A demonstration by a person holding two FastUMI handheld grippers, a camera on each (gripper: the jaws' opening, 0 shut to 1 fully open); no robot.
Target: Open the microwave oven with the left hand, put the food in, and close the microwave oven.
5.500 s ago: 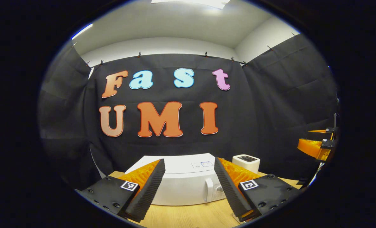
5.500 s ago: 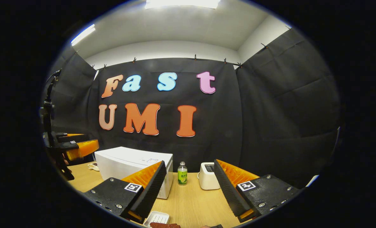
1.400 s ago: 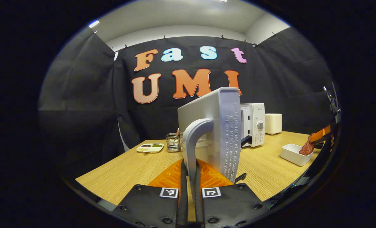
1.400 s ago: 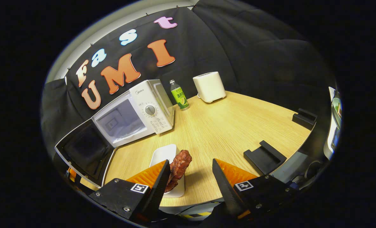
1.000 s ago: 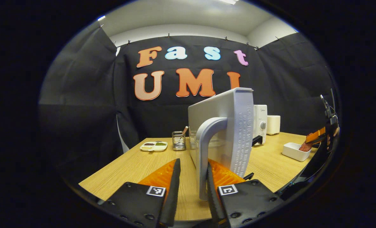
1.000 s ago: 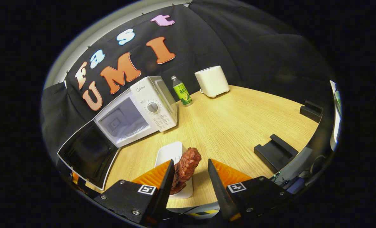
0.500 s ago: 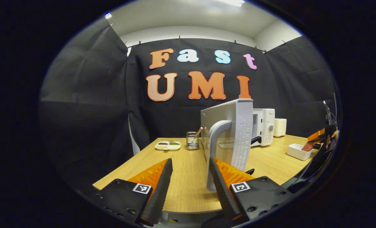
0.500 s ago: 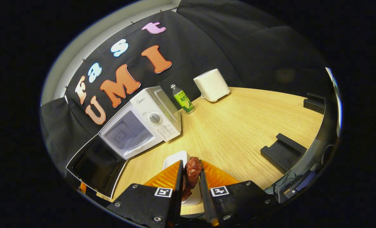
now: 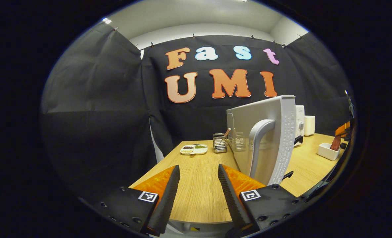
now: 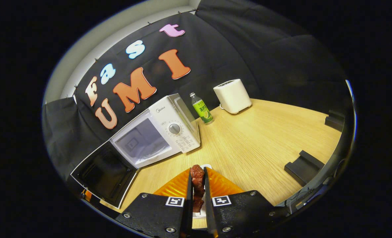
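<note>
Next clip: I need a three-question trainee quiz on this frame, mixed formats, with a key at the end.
1. True or false: the microwave door stands open.
2. Multiple choice: the right gripper is
A. open above the toaster
B. shut on the piece of meat
C. shut on the bottle
3. Fill the gap: in the left gripper view, the left gripper is open, and the door handle stands to the ____ of its fingers, outside the gap.

Key
1. True: the cavity of the microwave shows.
2. B: both fingers press on the meat, above the white tray.
3. Right.
</note>
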